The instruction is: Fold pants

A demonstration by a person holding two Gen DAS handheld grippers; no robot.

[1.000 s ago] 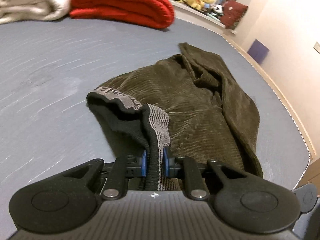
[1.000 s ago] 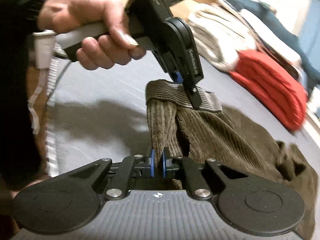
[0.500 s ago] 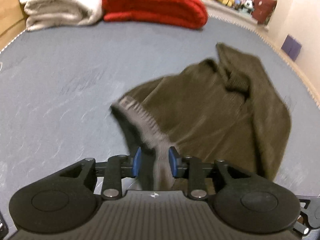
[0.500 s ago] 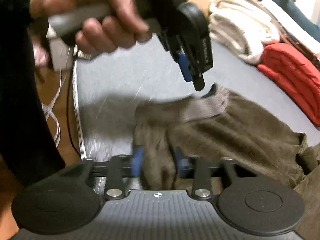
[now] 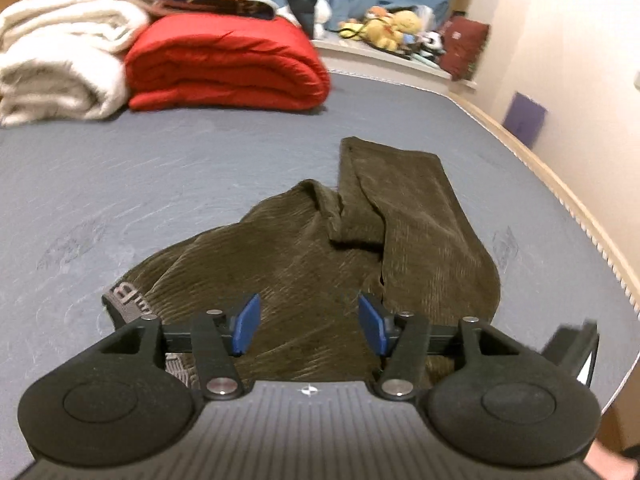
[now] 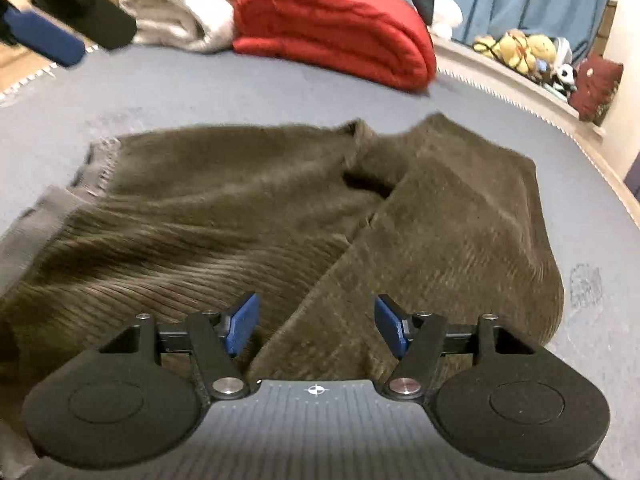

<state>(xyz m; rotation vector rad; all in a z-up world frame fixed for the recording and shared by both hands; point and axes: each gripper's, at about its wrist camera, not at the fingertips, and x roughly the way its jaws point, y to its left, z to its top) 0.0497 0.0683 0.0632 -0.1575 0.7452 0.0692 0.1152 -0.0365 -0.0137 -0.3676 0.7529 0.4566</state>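
Olive-brown corduroy pants point(image 5: 360, 240) point(image 6: 280, 208) lie crumpled on the grey mattress point(image 5: 120, 184), grey waistband point(image 5: 128, 300) point(image 6: 36, 224) at the left, legs folded over toward the right. My left gripper point(image 5: 308, 322) hovers above the pants near the waistband, its jaws opening, blue pads point(image 5: 246, 322) apart with nothing pressed between them. My right gripper point(image 6: 316, 322) hangs over the middle of the pants, jaws also opening and empty. A blurred blue-padded part of the left gripper point(image 6: 44, 36) shows at the upper left of the right wrist view.
A rolled red blanket point(image 5: 224, 64) point(image 6: 336, 28) and white blankets point(image 5: 60, 64) point(image 6: 176, 12) sit at the far end of the mattress. Plush toys point(image 5: 388, 28) line a ledge beyond. The mattress edge point(image 5: 580, 216) runs along the right by a wall.
Both grippers let go of the waistband and opened. The pants dropped flat onto the mattress. Both grippers pulled back and the right one rolled toward the far end.
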